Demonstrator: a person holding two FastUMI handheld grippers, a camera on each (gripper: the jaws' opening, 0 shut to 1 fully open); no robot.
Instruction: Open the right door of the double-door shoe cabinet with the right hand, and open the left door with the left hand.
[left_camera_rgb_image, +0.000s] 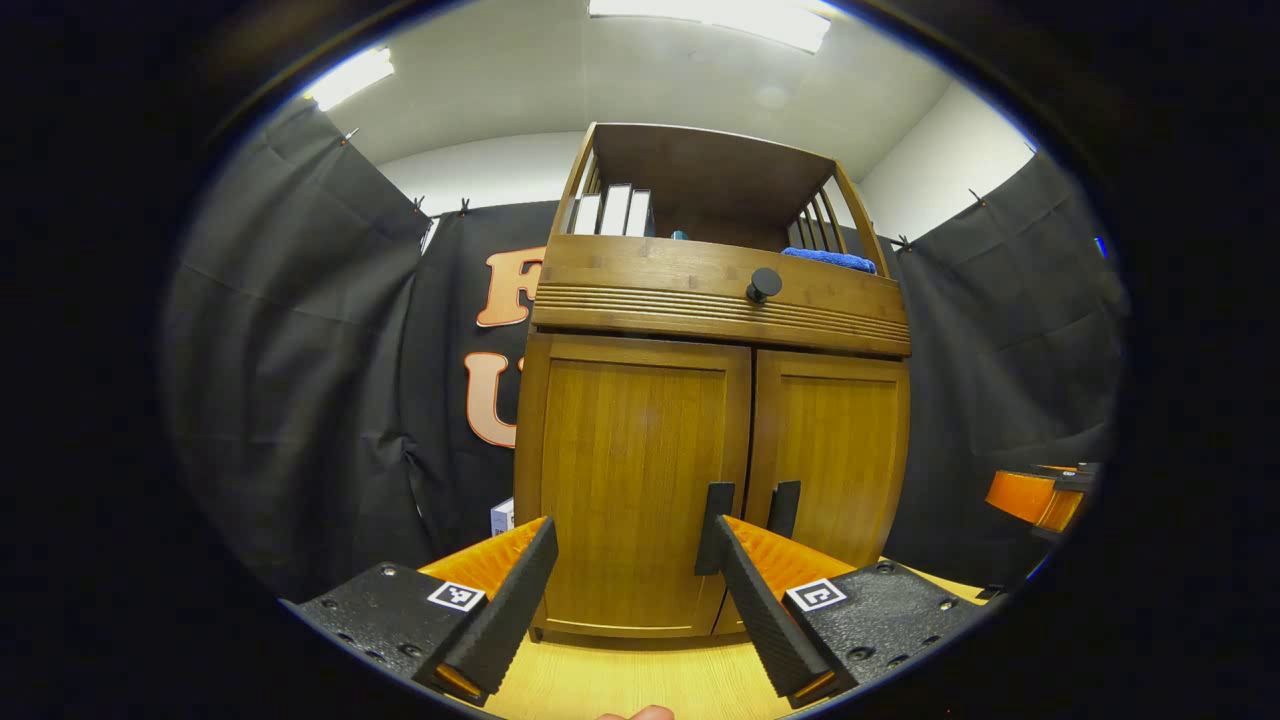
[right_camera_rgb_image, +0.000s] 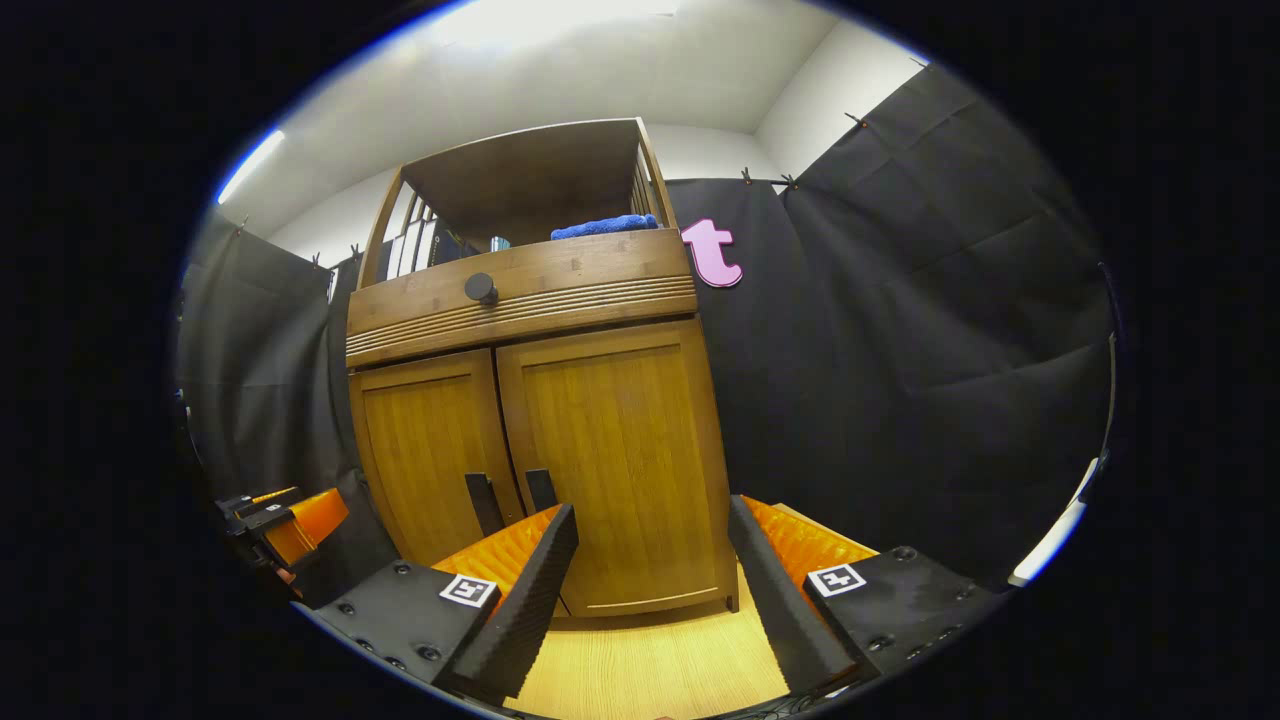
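The wooden shoe cabinet stands straight ahead with both doors closed. In the left gripper view my left gripper (left_camera_rgb_image: 633, 535) is open, a short way in front of the left door (left_camera_rgb_image: 620, 470). Its right finger overlaps the left door's dark vertical handle (left_camera_rgb_image: 716, 510); whether they touch I cannot tell. The right door (left_camera_rgb_image: 840, 450) has its own handle (left_camera_rgb_image: 785, 507) beside it. In the right gripper view my right gripper (right_camera_rgb_image: 653, 512) is open in front of the right door (right_camera_rgb_image: 620, 450). That door's handle (right_camera_rgb_image: 541, 488) stands to the left of its left finger, next to the left door's handle (right_camera_rgb_image: 482, 503).
Above the doors runs a drawer with a round dark knob (left_camera_rgb_image: 763, 285). The open shelf on top holds books (left_camera_rgb_image: 612, 210) and a blue cloth (right_camera_rgb_image: 603, 226). Black cloth walls flank the cabinet. A light wooden surface (right_camera_rgb_image: 650, 665) lies below. The other gripper (left_camera_rgb_image: 1040, 495) hangs off to the right.
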